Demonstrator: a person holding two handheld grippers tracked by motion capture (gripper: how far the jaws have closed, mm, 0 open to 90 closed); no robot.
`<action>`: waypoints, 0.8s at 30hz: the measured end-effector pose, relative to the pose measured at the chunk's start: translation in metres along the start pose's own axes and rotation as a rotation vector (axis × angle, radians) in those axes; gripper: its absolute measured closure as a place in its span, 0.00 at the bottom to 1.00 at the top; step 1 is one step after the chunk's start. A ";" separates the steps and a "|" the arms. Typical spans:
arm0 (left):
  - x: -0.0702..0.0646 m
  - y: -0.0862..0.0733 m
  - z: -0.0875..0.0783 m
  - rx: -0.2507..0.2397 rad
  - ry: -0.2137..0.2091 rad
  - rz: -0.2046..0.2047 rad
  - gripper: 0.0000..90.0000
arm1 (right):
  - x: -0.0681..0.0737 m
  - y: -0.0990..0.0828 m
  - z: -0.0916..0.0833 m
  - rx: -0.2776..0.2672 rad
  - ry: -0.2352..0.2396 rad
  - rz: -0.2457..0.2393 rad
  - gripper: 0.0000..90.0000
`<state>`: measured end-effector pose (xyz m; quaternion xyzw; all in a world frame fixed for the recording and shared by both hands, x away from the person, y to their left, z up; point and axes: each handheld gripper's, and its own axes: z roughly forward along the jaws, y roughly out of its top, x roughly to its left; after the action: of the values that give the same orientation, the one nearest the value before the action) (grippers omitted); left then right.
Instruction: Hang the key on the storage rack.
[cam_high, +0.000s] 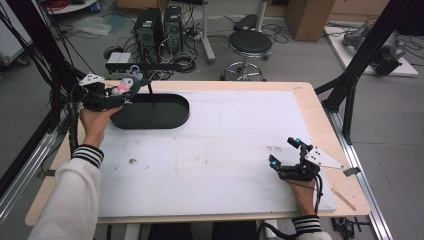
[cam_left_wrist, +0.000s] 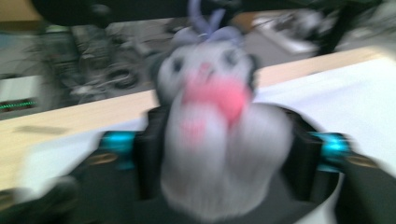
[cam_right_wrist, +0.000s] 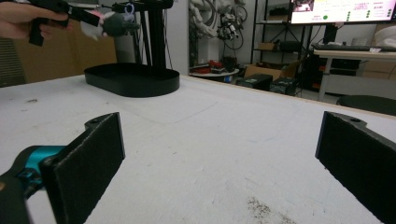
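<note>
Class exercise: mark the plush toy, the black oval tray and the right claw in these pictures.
plush toy (cam_left_wrist: 212, 116): left gripper view, on its pink middle.
black oval tray (cam_high: 172, 117): high view, on its near rim.
right claw (cam_right_wrist: 219, 163): right gripper view, midway between its two open jaws.

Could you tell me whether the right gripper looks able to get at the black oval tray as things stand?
Probably yes: the right gripper rests with jaws wide open, and only bare white mat lies between it and the black oval tray, though at the far corner.

Wooden table (cam_high: 320, 112), white mat (cam_high: 240, 145) on it, black tray (cam_high: 172, 117) on mat
</note>
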<state>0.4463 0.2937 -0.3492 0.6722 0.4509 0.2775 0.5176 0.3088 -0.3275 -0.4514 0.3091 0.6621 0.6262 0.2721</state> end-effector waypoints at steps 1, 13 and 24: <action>-0.001 -0.002 -0.005 -0.042 -0.050 0.034 0.18 | 0.000 0.000 0.000 -0.007 -0.002 -0.001 0.00; -0.035 -0.039 -0.059 -0.131 -0.237 0.097 0.02 | 0.000 0.000 0.000 -0.004 -0.003 0.001 0.00; -0.063 -0.100 -0.089 -0.190 -0.306 0.153 0.02 | 0.001 0.000 0.000 -0.005 -0.013 -0.006 0.00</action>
<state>0.3120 0.2825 -0.4104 0.6869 0.2863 0.2521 0.6186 0.3086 -0.3268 -0.4516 0.3107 0.6596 0.6249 0.2790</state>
